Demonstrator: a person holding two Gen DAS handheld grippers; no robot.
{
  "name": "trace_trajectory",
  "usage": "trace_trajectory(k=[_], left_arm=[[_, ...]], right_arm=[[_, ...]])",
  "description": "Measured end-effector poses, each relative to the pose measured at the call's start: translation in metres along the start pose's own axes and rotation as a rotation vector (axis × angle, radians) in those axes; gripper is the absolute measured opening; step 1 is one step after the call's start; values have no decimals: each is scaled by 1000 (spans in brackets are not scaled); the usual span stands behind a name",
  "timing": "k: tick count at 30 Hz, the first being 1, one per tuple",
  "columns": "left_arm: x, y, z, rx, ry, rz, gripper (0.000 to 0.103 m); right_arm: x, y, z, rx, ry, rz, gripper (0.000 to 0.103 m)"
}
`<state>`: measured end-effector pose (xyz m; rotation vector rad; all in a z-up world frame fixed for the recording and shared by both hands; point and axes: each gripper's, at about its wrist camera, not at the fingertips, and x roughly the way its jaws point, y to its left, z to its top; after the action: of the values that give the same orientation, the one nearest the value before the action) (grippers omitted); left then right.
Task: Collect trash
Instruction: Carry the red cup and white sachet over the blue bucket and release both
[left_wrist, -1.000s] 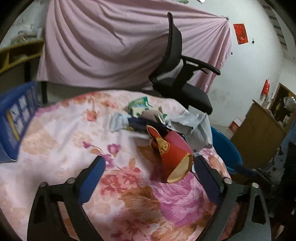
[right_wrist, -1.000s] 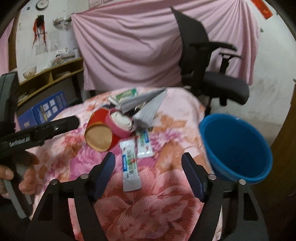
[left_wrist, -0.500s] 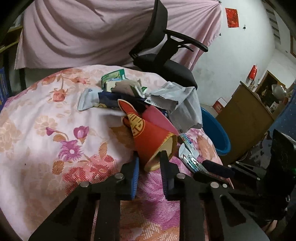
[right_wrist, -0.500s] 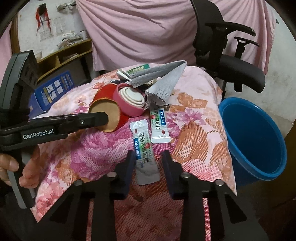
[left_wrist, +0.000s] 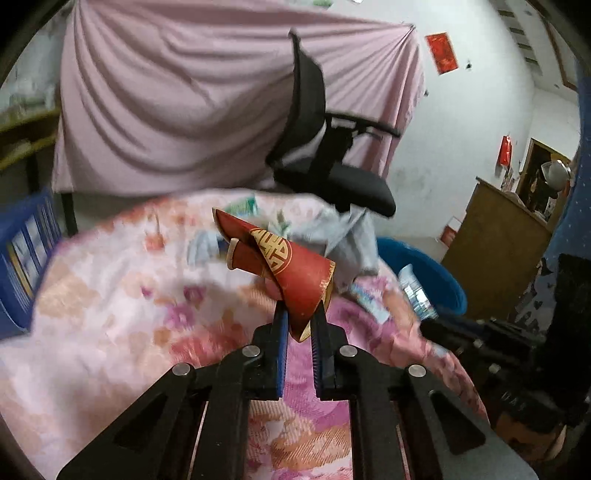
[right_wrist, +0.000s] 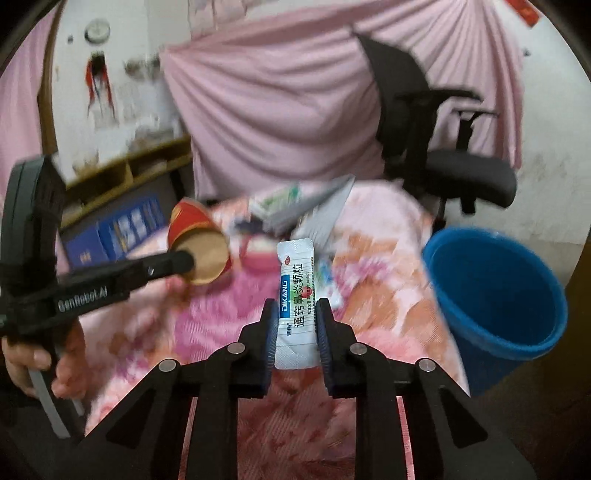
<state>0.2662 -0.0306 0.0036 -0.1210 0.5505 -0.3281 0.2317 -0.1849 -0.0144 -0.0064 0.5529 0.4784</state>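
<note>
Pinching the rim of the red paper cup (left_wrist: 291, 273) between the narrowed jaws of the left gripper (left_wrist: 298, 325), cup flattened at the wall and hanging clear of the floral tablecloth (left_wrist: 110, 302). Clamping the white medicine sachet (right_wrist: 297, 302) edge-on in the right gripper (right_wrist: 297, 325), jaws drawn in tight to its sides, packet standing upright off the cloth.

Differing from half a second ago: both pieces then lying on the table with the jaws only closing round them, now both riding lifted in the grip. Judging from that, finishing the pickup and turning to carrying.

Showing beyond the jaws, in the right wrist view, the left gripper (right_wrist: 184, 262) with the cup (right_wrist: 201, 245) off to one side, and the blue basin (right_wrist: 495, 295) beside the table edge, apparently the place for the rubbish. Leaving on the cloth the grey crumpled paper (left_wrist: 351, 236), a second sachet (left_wrist: 369, 301) and further blurred wrappers near the far edge, so plenty remaining to collect. Standing behind it all, a black office chair (right_wrist: 443, 147) against the pink drape (left_wrist: 184, 110).
</note>
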Motion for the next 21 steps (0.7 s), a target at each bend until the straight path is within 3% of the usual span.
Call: trace_trajectory(k=[7,12,16,21], left_arm=[[-14,-47,29,117,-202,-9,9],[1,-92,55,214,-291,-48,9],[35,-120,68,250,-260,-105,9],[97,-151,76,247,-107,-179,9]], right_arm=[[-44,-22,31,22,-310,-125,19],[-55,-50,64,47,-451,-222,19],[-52,-84,76,97,-505,-289,19],[-44,-138,59,182,-477,-387,19]])
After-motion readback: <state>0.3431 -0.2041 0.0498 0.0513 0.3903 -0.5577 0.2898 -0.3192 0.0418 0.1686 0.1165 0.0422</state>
